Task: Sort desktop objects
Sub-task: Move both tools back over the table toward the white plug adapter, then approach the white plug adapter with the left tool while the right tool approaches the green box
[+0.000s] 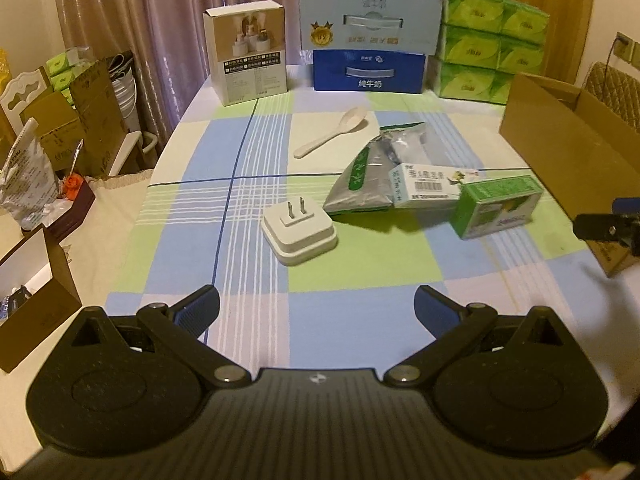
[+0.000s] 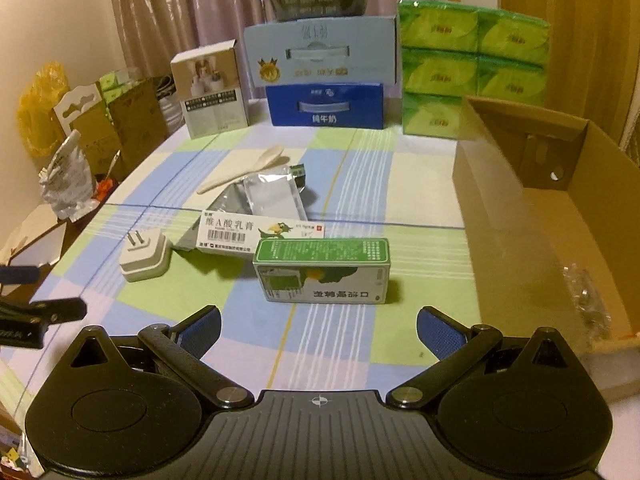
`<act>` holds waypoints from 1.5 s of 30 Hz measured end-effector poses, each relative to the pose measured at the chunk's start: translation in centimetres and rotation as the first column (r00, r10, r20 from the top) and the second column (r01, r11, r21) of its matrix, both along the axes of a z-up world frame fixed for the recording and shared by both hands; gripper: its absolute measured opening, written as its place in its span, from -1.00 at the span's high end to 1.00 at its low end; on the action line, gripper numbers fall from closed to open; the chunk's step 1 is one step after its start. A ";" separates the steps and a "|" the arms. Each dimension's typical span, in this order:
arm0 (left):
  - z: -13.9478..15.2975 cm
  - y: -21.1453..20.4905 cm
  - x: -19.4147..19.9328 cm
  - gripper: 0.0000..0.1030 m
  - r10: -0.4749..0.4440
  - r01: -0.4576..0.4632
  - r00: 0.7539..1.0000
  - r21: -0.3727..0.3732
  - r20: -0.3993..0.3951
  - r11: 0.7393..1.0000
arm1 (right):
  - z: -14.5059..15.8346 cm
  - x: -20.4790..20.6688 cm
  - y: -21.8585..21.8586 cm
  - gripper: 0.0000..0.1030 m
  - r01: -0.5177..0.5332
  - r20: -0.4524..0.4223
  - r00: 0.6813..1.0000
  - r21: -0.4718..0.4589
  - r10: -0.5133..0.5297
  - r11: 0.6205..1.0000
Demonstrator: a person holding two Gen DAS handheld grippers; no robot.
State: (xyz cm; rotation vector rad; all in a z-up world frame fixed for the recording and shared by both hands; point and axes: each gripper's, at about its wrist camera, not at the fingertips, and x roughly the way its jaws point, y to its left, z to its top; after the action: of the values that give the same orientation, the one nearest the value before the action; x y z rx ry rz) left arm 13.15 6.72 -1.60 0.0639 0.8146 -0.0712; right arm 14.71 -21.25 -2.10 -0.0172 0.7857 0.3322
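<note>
On the checked tablecloth lie a white plug adapter (image 1: 299,233) (image 2: 144,256), a green medicine box (image 1: 498,206) (image 2: 322,270), a white ointment box (image 1: 430,185) (image 2: 260,234), a silver foil pouch (image 1: 370,176) (image 2: 268,196) and a cream spoon (image 1: 330,132) (image 2: 244,170). My left gripper (image 1: 316,308) is open and empty, just short of the adapter. My right gripper (image 2: 318,326) is open and empty, just short of the green box. An open cardboard box (image 2: 532,216) (image 1: 568,136) stands to the right.
At the table's back stand a white product box (image 1: 246,54), stacked blue milk cartons (image 1: 368,56) and green tissue packs (image 1: 492,48). Cardboard boxes and bags (image 1: 60,128) crowd the left side beyond the table edge. A small clear wrapper (image 2: 586,296) lies inside the cardboard box.
</note>
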 end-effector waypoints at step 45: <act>-6.6 0.0 9.8 -0.24 -0.004 -0.002 0.995 -0.056 -0.103 0.998 | -4.0 6.2 1.6 -0.97 0.021 -0.047 0.999 -0.042 -0.023 0.999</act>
State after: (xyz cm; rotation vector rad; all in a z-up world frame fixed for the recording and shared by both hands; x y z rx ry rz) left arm 22.99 6.70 -8.18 0.0073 0.9150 -0.0991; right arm 20.95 -19.68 -6.11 -0.0403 0.8397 0.2966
